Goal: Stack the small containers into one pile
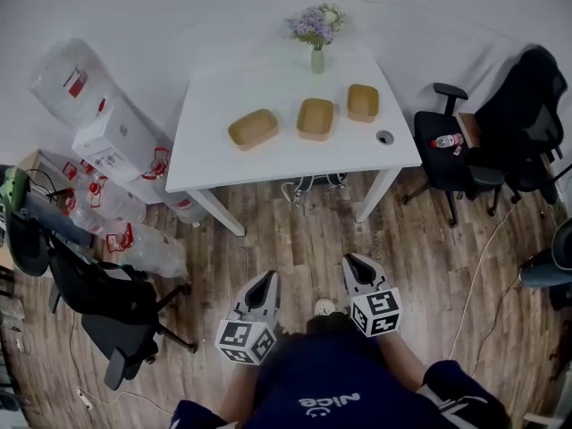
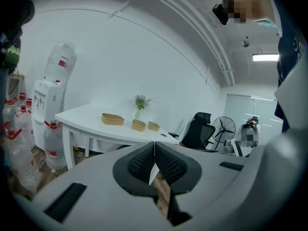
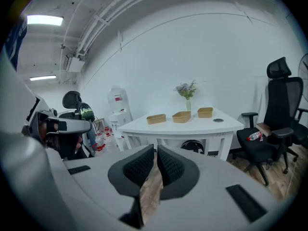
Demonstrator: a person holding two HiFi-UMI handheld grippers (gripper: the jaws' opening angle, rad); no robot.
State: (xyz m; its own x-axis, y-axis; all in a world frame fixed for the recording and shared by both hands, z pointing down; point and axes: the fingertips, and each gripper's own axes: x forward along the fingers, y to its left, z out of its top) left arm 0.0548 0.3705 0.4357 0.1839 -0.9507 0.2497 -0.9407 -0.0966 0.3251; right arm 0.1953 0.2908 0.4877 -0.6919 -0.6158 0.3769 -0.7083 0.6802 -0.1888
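Three small tan containers lie in a row on the white table (image 1: 214,155): a left container (image 1: 253,128), a middle container (image 1: 315,118) and a right container (image 1: 363,102). They show far off in the left gripper view as the left container (image 2: 112,119) with two more beside it, and in the right gripper view as the left container (image 3: 156,119), the middle container (image 3: 181,116) and the right container (image 3: 205,112). My left gripper (image 1: 265,285) and right gripper (image 1: 357,268) hang over the wooden floor, well short of the table. Both are shut with nothing in them.
A vase of flowers (image 1: 317,30) stands at the table's far edge, a round cable hole (image 1: 384,137) near its right corner. Black office chairs (image 1: 483,141) stand to the right, another chair (image 1: 107,302) to the left. A water dispenser (image 1: 112,132) and bottles sit left of the table.
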